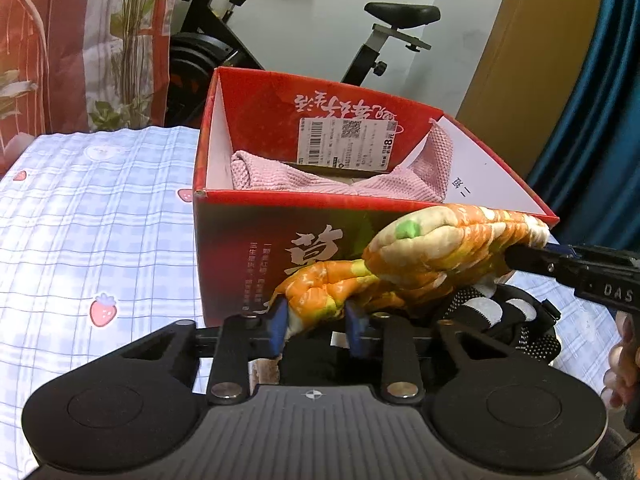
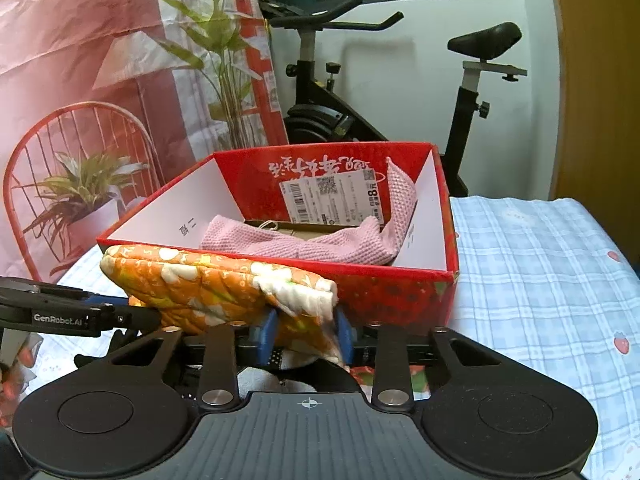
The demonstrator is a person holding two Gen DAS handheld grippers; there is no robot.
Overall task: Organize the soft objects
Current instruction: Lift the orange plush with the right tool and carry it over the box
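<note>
An orange quilted cloth (image 1: pixel 424 256) with white and yellow flowers hangs just in front of the red cardboard box (image 1: pixel 240 248), held at both ends. My left gripper (image 1: pixel 316 328) is shut on its left corner, blue pads (image 1: pixel 280 324) pressing the fabric. In the right wrist view the same cloth (image 2: pixel 208 280) stretches leftward, and my right gripper (image 2: pixel 306 334) is shut on its white-edged corner. The left gripper (image 2: pixel 108 312) grips the cloth's far end from the left. The right gripper (image 1: pixel 532 258) shows there at the cloth's right end. A pink waffle cloth (image 1: pixel 332 184) lies inside the box.
The box (image 2: pixel 448 216) stands on a blue checked sheet (image 1: pixel 100 220) with strawberry prints. Black dotted gloves (image 1: pixel 496 312) with white patches lie under the orange cloth. An exercise bike (image 2: pixel 320 92) and a red printed backdrop (image 2: pixel 80 80) stand behind. A hand (image 1: pixel 624 360) shows at the right edge.
</note>
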